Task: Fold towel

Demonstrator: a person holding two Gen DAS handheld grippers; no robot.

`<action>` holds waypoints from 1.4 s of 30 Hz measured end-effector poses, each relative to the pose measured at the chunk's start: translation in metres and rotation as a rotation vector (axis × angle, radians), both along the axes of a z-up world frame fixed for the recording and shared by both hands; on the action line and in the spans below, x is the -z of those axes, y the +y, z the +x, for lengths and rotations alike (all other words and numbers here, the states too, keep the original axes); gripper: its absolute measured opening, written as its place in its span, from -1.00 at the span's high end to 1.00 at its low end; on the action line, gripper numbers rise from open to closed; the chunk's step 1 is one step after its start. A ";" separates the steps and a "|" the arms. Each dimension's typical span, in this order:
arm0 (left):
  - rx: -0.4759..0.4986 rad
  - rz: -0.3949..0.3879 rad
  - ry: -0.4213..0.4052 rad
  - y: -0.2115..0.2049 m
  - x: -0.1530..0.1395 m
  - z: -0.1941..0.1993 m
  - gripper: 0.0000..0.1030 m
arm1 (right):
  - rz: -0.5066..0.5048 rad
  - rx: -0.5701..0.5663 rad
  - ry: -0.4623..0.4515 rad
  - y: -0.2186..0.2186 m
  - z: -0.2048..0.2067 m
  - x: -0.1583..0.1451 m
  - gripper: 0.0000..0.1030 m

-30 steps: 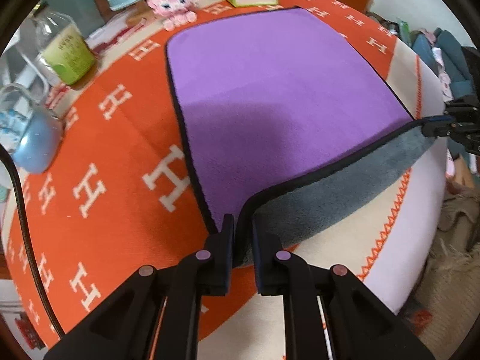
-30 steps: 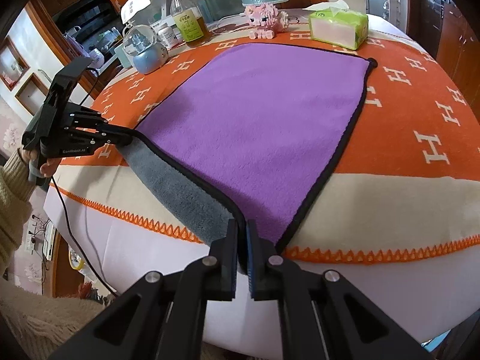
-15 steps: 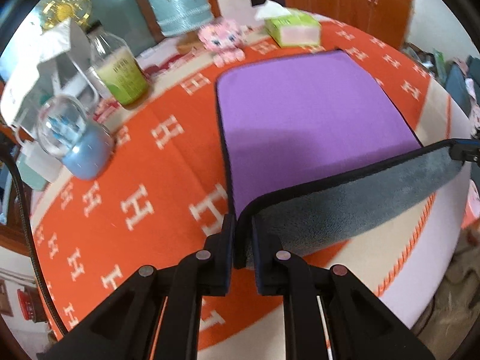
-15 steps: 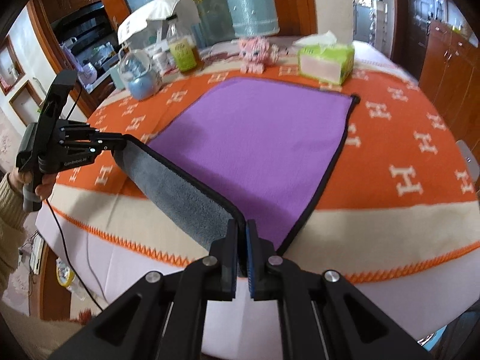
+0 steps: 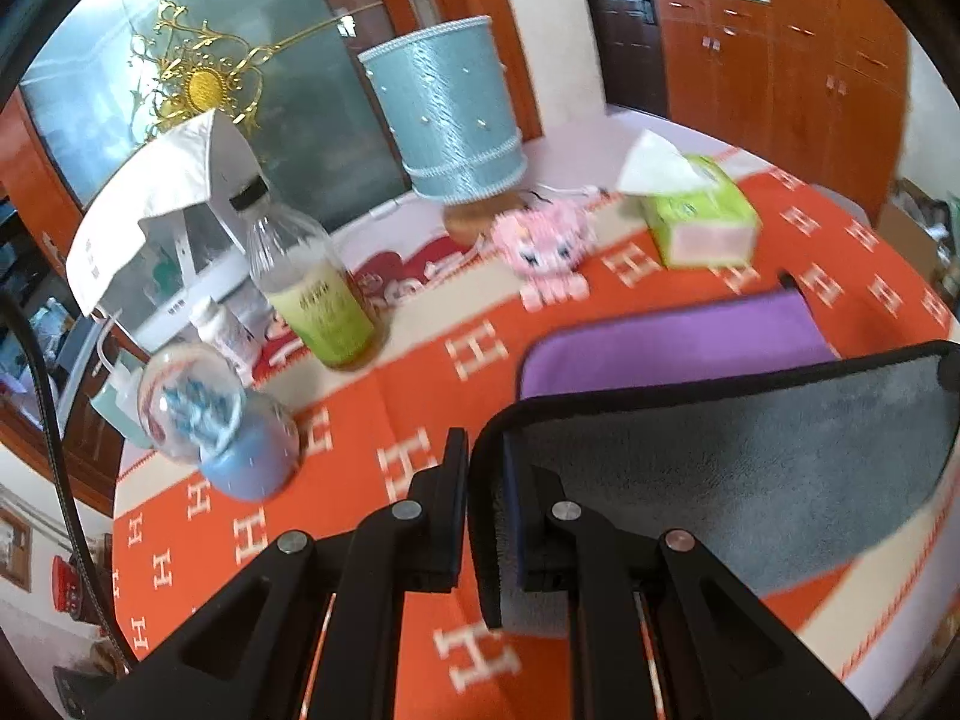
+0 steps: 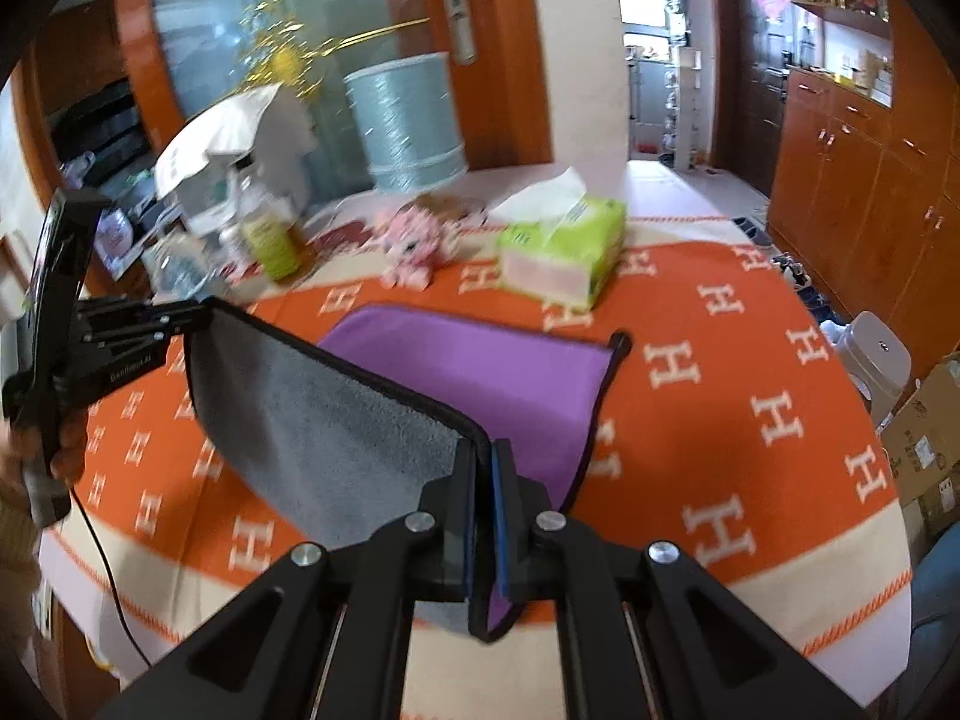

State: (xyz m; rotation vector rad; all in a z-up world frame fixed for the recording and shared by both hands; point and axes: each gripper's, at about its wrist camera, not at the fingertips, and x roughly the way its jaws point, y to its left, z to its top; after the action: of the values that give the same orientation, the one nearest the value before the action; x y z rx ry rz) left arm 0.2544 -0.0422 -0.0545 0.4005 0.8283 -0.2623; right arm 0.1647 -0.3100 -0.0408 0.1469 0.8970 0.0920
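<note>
The towel (image 5: 720, 468) is purple on top and grey underneath, with a black hem. Its near edge is lifted off the orange table, grey side toward the cameras, while the far part (image 6: 480, 354) lies flat. My left gripper (image 5: 480, 450) is shut on the towel's near left corner. My right gripper (image 6: 483, 450) is shut on the near right corner. The left gripper also shows in the right wrist view (image 6: 198, 315), held by a hand. The raised edge stretches taut between both grippers.
An orange cloth with white H marks (image 6: 750, 372) covers the table. Behind the towel stand a green tissue box (image 6: 564, 252), a pink toy (image 5: 546, 246), a bottle (image 5: 312, 288), a snow globe (image 5: 222, 420) and a teal lampshade (image 5: 444, 120).
Both grippers have lifted the towel's near edge higher and carried it toward the far edge. More grey underside shows and less purple top remains visible.
</note>
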 end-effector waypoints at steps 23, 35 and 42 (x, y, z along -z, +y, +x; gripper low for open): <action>-0.168 0.030 0.093 -0.068 0.086 0.115 0.79 | -0.024 0.108 0.153 -0.045 0.117 0.089 0.88; -0.263 -0.105 0.135 -0.036 0.065 0.114 -0.73 | -0.071 0.166 0.128 -0.053 0.106 0.066 0.25; -0.276 -0.147 0.121 -0.018 0.033 0.085 -0.89 | -0.088 0.119 0.083 -0.027 0.087 0.032 0.21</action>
State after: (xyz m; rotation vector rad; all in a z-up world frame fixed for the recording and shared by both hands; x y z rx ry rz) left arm 0.3394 -0.0598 -0.0878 0.1304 0.9649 -0.0898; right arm 0.2520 -0.3368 -0.0727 0.1222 0.9712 -0.0644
